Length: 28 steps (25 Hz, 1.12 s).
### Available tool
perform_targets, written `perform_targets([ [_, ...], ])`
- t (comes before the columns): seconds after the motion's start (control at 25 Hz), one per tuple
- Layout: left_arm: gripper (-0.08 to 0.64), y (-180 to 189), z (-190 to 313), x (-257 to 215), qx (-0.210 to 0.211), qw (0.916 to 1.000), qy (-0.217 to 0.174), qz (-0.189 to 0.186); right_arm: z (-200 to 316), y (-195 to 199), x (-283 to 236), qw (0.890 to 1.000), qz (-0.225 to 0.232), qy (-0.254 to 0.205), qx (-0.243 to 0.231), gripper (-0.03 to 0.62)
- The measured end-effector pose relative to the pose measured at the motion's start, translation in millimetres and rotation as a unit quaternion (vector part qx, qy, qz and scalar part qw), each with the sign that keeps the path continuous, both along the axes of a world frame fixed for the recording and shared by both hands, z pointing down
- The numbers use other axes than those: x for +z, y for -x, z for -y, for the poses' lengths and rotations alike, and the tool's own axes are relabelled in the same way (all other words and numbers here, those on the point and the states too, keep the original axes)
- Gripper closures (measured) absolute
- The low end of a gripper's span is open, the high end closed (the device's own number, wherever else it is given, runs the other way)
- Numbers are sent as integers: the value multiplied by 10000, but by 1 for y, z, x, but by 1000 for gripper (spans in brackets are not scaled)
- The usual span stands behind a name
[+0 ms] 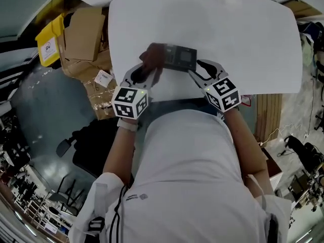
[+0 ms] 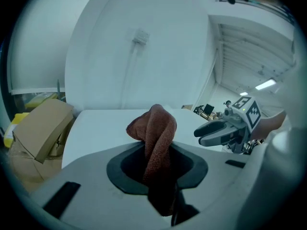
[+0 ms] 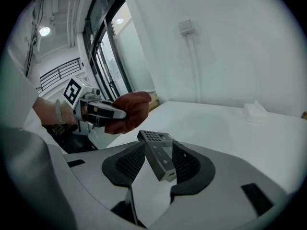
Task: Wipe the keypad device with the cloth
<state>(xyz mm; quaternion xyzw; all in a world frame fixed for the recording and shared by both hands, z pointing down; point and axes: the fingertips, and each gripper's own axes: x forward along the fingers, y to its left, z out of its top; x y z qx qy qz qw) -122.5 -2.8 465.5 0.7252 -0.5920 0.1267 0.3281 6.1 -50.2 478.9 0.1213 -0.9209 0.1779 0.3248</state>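
A dark grey keypad device lies on the white table in front of the person. In the right gripper view it sits tilted between the jaws of my right gripper, with bare table showing between it and the left pad; that gripper is open. My left gripper is shut on a reddish-brown cloth, which bunches up above its jaws. The cloth hangs just left of the device's left end, close to it. From the right gripper view, the left gripper and cloth hover beyond the device.
Cardboard boxes and a yellow container stand on the floor left of the table. A black chair is at the person's left. A small white packet lies far off on the table.
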Motion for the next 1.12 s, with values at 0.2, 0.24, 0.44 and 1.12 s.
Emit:
perform_targets([
  [0.2,469,-3,13,17,328,9993,154,-16,0,4,16,9998,-138,32,129,442],
  [0.24,469,-4,16,21,394,9991,177,-4,-1,4,19,9997,-169,37,155,442],
  [0.44,468,-8,25,39,645,9974,326,13,-3,5,33,9992,-308,8,250,442],
  [1.12,468,-11,48,70,849,9953,420,-176,-9,14,55,9976,-604,-348,61,442],
])
